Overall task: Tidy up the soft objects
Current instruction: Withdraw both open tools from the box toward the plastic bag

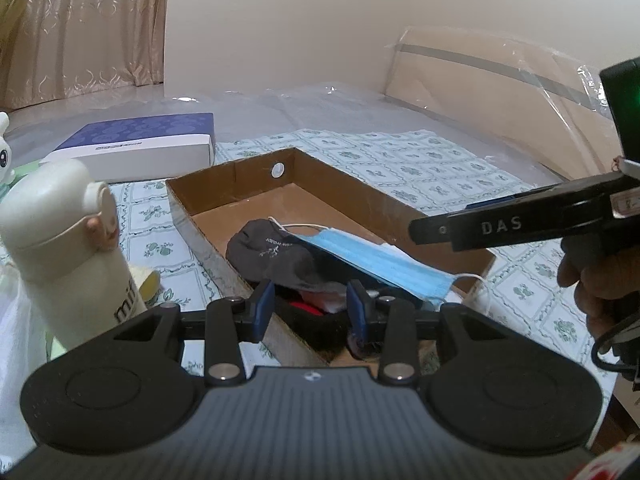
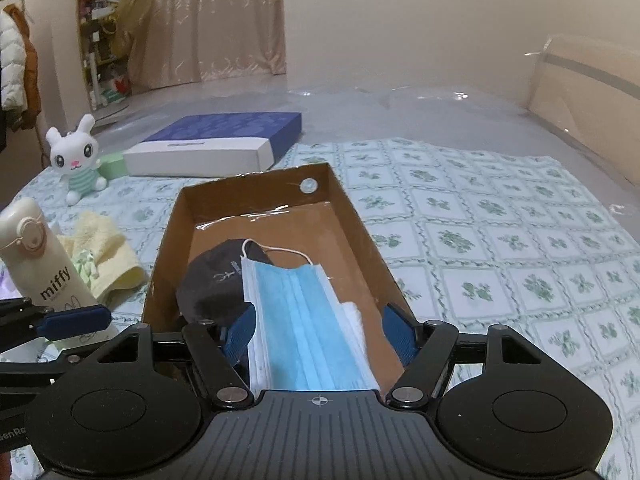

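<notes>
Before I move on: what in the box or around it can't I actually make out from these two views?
- Red and white items under the dark sock: left wrist view, hidden by the left claw.
- Blue mask's near end: right wrist view, cut off by the claw body.
- Sock print: too small.

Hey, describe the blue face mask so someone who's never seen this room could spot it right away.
Find the open cardboard box on the floral bedspread. Inside lies the face mask, partly over a dark grey sock. It is the only light blue, pleated thing, with white ear loops.
</notes>
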